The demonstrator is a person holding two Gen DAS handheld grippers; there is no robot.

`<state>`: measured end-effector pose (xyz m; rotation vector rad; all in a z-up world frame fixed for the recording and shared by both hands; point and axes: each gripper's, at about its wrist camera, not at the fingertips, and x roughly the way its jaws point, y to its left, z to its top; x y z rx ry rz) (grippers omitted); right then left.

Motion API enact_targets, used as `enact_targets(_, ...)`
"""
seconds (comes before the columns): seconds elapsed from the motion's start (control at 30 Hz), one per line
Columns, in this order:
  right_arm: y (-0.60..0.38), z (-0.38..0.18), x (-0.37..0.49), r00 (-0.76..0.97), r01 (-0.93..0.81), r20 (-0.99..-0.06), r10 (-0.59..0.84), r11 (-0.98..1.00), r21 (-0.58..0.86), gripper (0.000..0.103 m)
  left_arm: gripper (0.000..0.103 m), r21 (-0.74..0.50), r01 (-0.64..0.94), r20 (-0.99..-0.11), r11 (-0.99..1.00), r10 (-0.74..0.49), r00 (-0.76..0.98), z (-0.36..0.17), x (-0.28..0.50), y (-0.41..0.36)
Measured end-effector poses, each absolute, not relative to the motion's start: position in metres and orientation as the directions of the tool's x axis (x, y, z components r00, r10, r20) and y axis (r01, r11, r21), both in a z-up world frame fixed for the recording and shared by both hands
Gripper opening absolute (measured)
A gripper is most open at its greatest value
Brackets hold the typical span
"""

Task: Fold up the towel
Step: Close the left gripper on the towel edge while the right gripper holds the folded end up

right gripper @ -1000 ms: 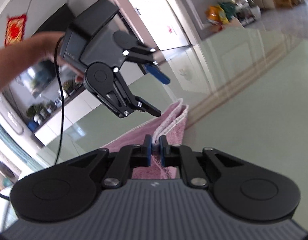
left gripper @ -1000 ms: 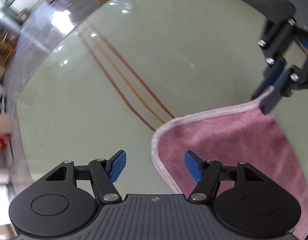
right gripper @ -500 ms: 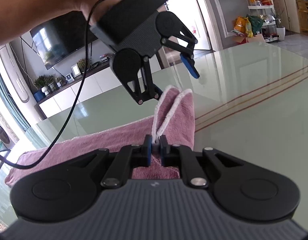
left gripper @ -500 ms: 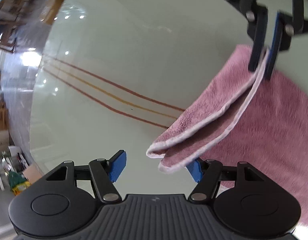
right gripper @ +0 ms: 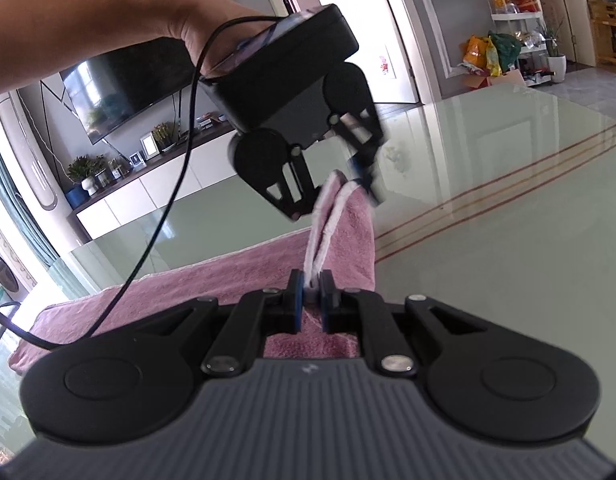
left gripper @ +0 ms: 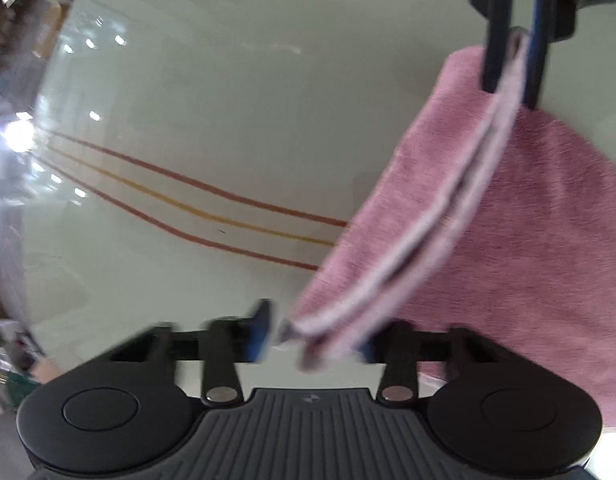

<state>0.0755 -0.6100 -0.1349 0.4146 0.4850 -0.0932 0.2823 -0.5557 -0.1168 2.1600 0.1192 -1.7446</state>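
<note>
Where both edges meet, the pink towel (left gripper: 528, 240) hangs doubled — white-trimmed.

R gripper (right gripper: 310, 300) jaws clamped on doubled white hem of pink towel (right gripper: 228, 280), lifted off pale green glass table (right gripper: 508, 240). L gripper (right gripper: 340, 196), held by a bare hand (right gripper: 196, 32), points down at far end of hem; jaws have just been closing w/ towel edge between them, blurred. Black cable (right gripper: 168, 200) hangs from it

Glossy pale green glass table (right gripper: 508, 220), 3 red and yellow stripes (left gripper: 212, 216), pink towel (right gripper: 156, 300) lying partly on it
</note>
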Motion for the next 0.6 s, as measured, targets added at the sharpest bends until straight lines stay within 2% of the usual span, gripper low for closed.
enact_targets(0.3,-0.607,-0.131,0.071,0.887,0.178,-0.461,0.013,0.912,0.369,0.008,0.008,0.288,0.275,-0.945,-0.917,-0.226,0.234,-0.1,0.287,-0.513)
enact_targets(0.6,-0.584,-0.089,0.061,0.908,0.075,-0.41,0.081,0.934,0.348,0.007,0.006,0.388,0.321,-0.917,-0.864,-0.326,0.229,-0.043,0.286,-0.431)
